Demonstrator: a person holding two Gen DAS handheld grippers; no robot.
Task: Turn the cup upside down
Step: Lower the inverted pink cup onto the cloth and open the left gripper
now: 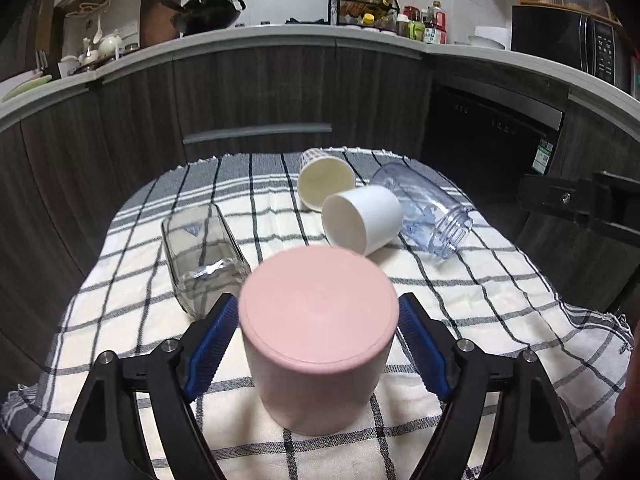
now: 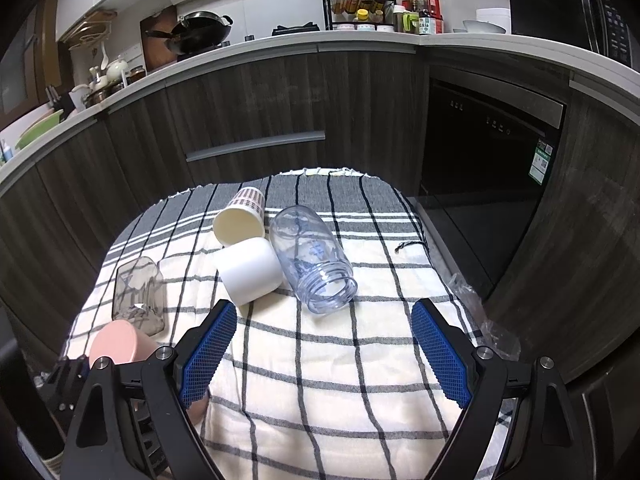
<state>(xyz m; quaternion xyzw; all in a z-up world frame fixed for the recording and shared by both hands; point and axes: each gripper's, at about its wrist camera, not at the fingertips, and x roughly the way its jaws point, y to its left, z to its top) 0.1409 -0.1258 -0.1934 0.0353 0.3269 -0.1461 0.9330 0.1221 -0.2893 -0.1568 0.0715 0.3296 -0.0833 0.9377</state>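
The pink cup (image 1: 318, 336) stands upside down, flat base up, on the checked tablecloth (image 1: 460, 320) near the table's near edge, toward its left side. The left gripper (image 1: 318, 344) brackets it; its blue pads (image 1: 212, 344) sit just beside the cup's walls on both sides, and whether they press the cup or stand slightly apart cannot be told. In the right wrist view the cup (image 2: 116, 344) is half hidden behind the gripper frame. The right gripper (image 2: 324, 352) hangs spread wide over bare cloth, holding nothing. Toward the far edge lie a paper cup (image 1: 324, 184), a white cup (image 1: 362, 218) and a clear plastic jar (image 1: 428, 210), all on their sides and crowded together. A clear square glass (image 1: 200, 256) lies by the left edge, its lower end cut off by the left finger.
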